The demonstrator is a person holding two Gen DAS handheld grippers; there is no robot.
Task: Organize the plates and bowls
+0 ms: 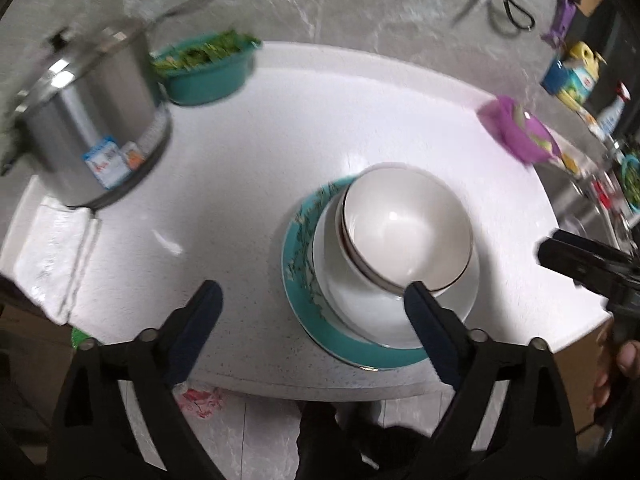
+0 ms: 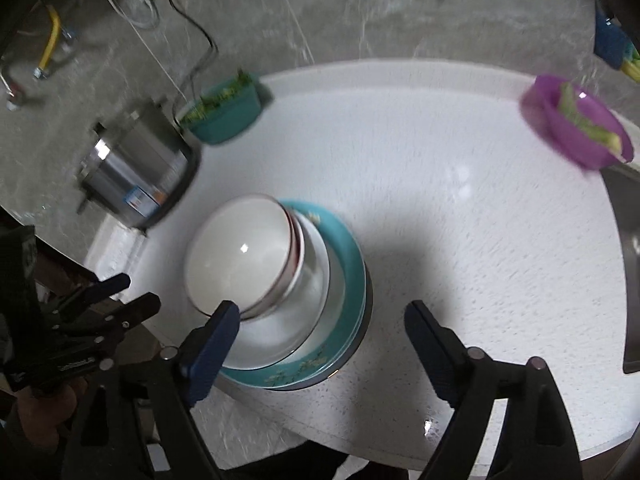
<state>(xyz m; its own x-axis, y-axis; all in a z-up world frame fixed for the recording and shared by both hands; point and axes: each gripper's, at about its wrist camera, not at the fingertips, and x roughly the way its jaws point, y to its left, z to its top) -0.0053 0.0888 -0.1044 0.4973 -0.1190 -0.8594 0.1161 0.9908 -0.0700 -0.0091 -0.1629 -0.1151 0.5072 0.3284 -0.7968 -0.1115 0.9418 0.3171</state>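
Note:
A stack of dishes stands on the white counter (image 1: 240, 152): a teal patterned plate (image 1: 294, 276) at the bottom, a white plate (image 1: 360, 316) on it, and nested white bowls (image 1: 404, 228) on top. My left gripper (image 1: 312, 292) hangs open above the stack's near left side, its right finger over the bowl rim, nothing between the pads. In the right wrist view the bowls (image 2: 236, 256) and teal plate (image 2: 350, 272) sit left of centre. My right gripper (image 2: 322, 308) is open and empty, its left finger over the white plate (image 2: 272, 340). Each gripper shows at the edge of the other's view.
A steel pot (image 1: 92, 120) and a teal basin of greens (image 1: 204, 68) stand at the back left. A purple bowl (image 1: 516, 128) sits at the back right, with bottles (image 1: 572, 76) behind it. A folded white cloth (image 1: 52, 248) lies left. A sink edge (image 2: 632, 280) borders the right.

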